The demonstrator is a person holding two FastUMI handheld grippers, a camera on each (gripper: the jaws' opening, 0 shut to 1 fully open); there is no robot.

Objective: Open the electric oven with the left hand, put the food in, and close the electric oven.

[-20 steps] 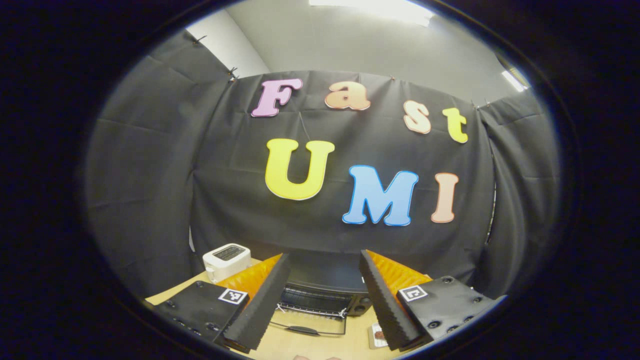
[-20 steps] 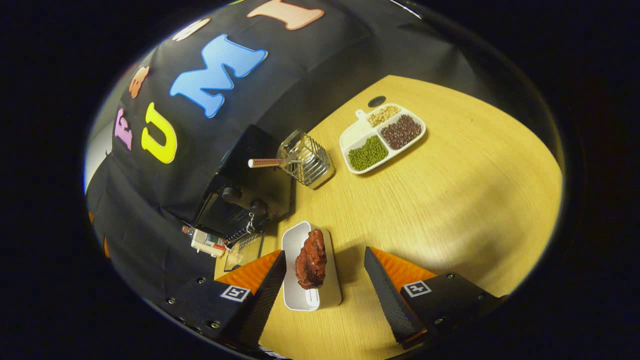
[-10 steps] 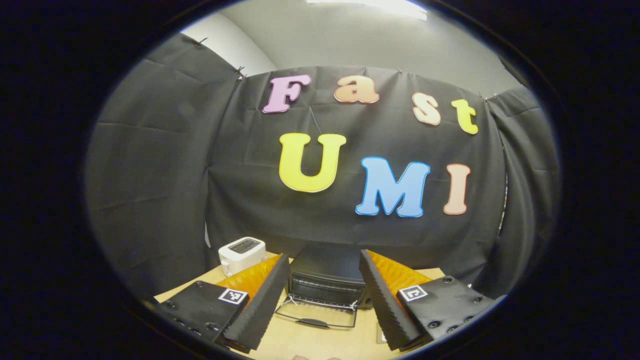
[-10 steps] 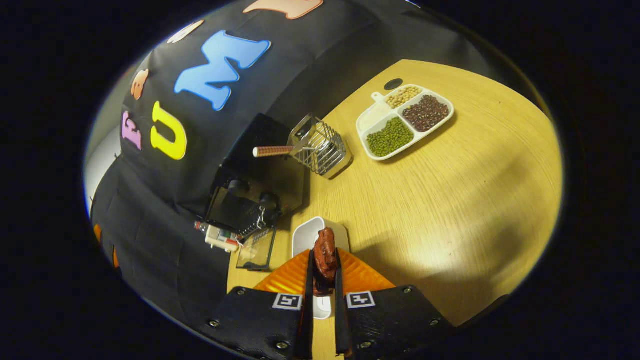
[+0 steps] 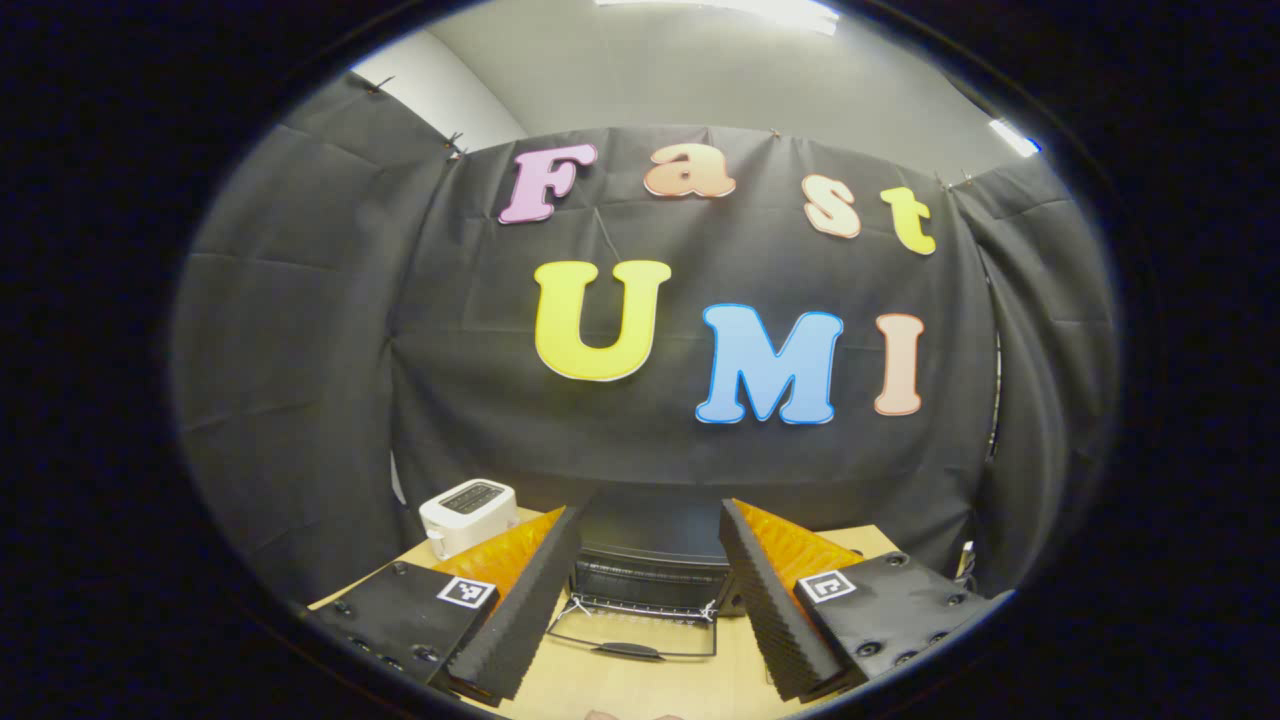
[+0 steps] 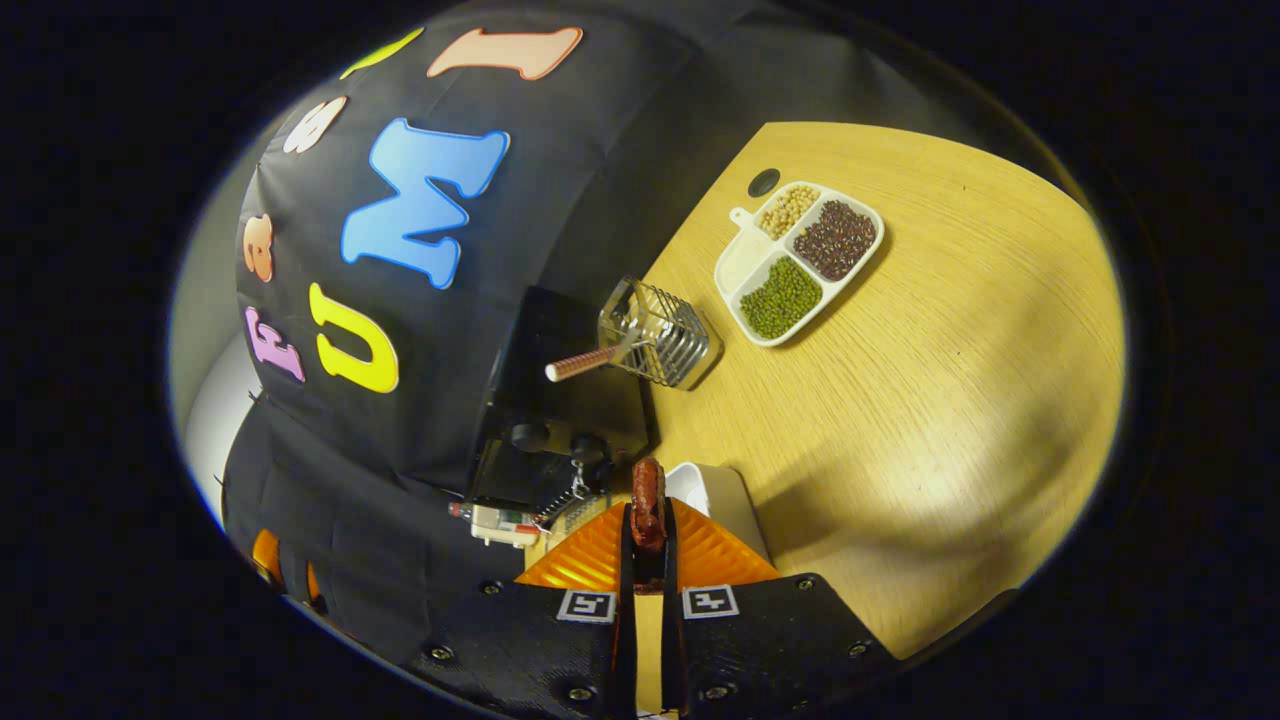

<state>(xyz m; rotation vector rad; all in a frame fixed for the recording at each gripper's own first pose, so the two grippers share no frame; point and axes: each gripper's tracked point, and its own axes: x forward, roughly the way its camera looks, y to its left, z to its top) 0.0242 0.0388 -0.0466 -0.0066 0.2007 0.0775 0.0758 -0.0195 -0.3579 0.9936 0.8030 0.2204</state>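
There is one black oven (image 5: 650,560) on the table (image 6: 900,400). One white toaster (image 5: 467,512) sits at its 9 o'clock. One brown piece of food (image 6: 647,505) shows, and one small white dish (image 6: 715,495) at its 3 o'clock. One wire basket (image 6: 660,335) stands near one white tray (image 6: 745,265) with four parts. Two grippers show: the left gripper (image 5: 645,600) and the right gripper (image 6: 647,560).

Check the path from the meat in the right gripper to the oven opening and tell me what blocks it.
Nothing visible blocks it. The right gripper is shut on the meat, the oven door lies folded down flat, and the white tray sits beside the meat, away from the oven.
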